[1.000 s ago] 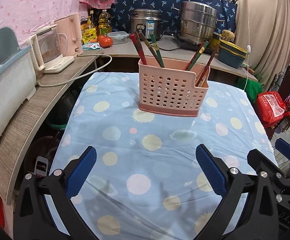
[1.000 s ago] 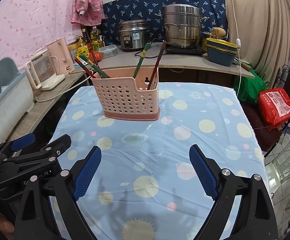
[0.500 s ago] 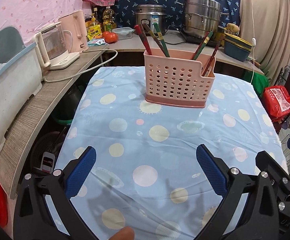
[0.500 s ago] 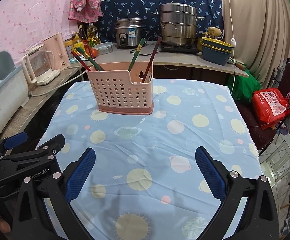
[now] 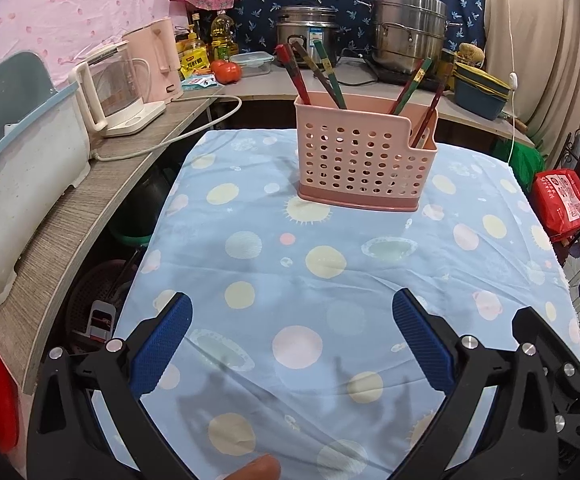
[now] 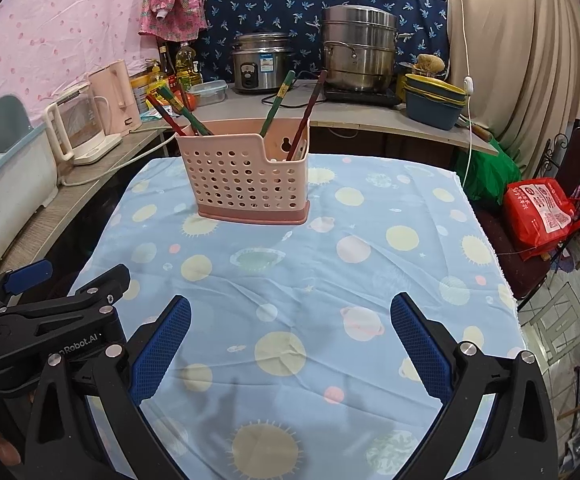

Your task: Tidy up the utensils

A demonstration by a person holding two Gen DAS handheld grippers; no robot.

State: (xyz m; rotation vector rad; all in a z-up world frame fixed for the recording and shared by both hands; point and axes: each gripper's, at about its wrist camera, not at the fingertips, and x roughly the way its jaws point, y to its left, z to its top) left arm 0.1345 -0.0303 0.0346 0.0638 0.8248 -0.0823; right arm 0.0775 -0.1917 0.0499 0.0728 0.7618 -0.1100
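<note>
My right gripper (image 6: 290, 344) has spread wider than a second ago; my left gripper (image 5: 291, 344) stays wide, both empty. The pink utensil holder (image 5: 363, 160) with the chopsticks (image 5: 321, 74) sits farther off at the far end of the worktop (image 5: 329, 280). Only the left view shows a fingertip (image 5: 256, 468) at the bottom edge.

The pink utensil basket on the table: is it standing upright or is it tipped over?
Upright. The pink utensil basket sits flat on its base on the tablecloth, its open top facing up, and the chopsticks stick out above its rim.
</note>
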